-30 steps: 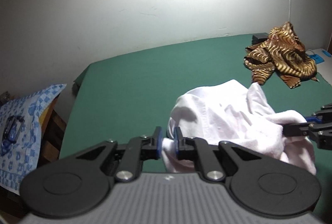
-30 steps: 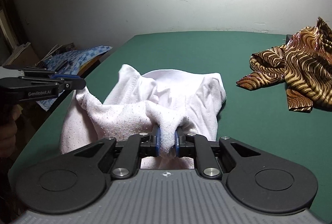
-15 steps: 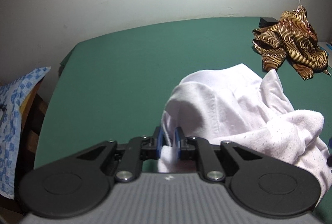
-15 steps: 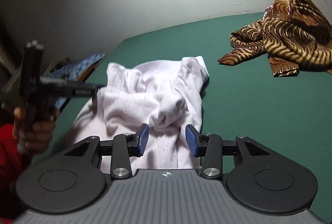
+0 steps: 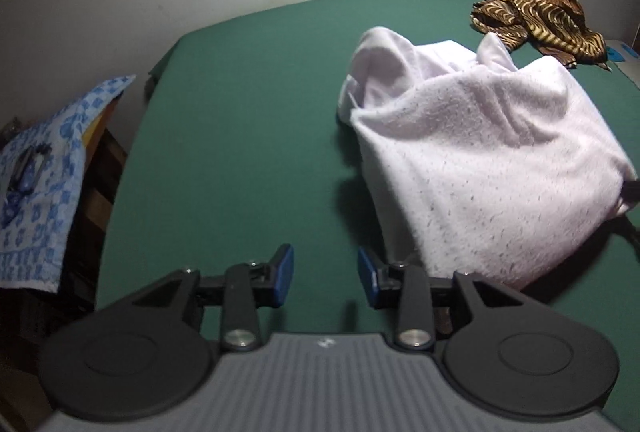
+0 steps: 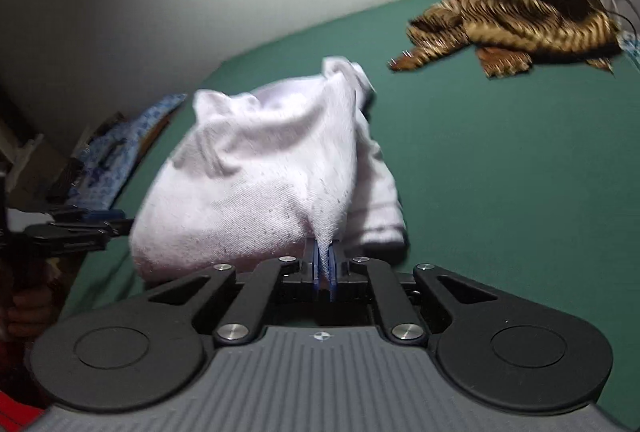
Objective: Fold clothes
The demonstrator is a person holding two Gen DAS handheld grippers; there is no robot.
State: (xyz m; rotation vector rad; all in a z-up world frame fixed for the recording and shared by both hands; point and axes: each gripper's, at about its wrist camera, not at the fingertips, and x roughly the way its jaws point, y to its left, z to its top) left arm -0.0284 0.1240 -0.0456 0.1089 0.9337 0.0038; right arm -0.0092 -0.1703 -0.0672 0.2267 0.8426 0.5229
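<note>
A white garment [image 5: 476, 156] lies bunched on the green table [image 5: 248, 112], to the right of my left gripper [image 5: 325, 278]. That gripper stands open with only green cloth between its blue pads. In the right wrist view the same white garment [image 6: 260, 184] is pulled up into a peak, and my right gripper [image 6: 325, 268] is shut on a pinched fold of it. The left gripper [image 6: 80, 232] shows at the left edge of that view, held by a hand.
A crumpled brown and gold striped garment [image 5: 536, 16] lies at the table's far right by the wall; the same striped garment [image 6: 516, 20] looks blurred in the right wrist view. A blue patterned cloth [image 5: 40, 172] covers something left of the table. Bare green surface spreads left of the white garment.
My left gripper let go of the white garment and opened, drawing back to the left. My right gripper, open half a second ago, has shut on a fold and pulls it up.
</note>
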